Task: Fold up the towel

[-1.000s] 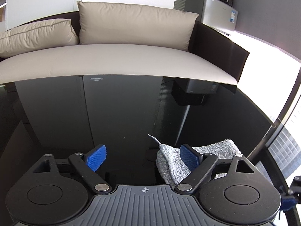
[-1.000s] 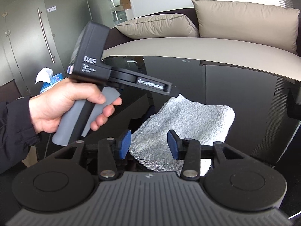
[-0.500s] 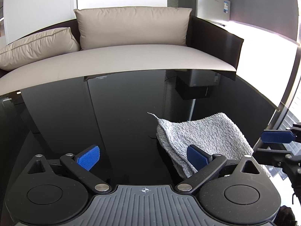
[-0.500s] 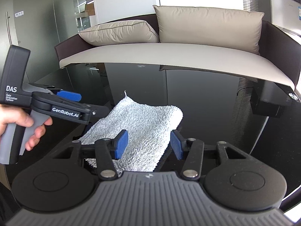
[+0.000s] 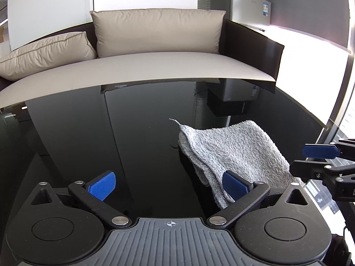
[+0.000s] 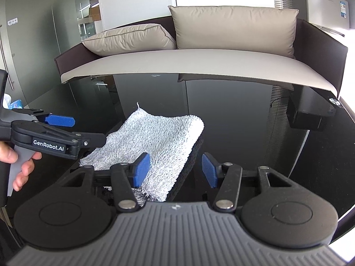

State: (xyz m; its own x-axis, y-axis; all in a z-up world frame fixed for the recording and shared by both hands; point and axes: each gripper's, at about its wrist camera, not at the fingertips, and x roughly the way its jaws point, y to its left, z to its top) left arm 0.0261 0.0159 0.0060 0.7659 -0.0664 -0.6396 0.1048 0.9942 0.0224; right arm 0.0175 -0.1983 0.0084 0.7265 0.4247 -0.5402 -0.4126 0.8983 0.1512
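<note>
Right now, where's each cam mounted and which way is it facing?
Left wrist: on the left gripper, facing the sofa across the black table; own open fingers, towel at right, right gripper at far right.
Right wrist: on the right gripper, same heading; own open fingers, left gripper and hand at left.
Shared: towel, table, sofa, each other's gripper.
</note>
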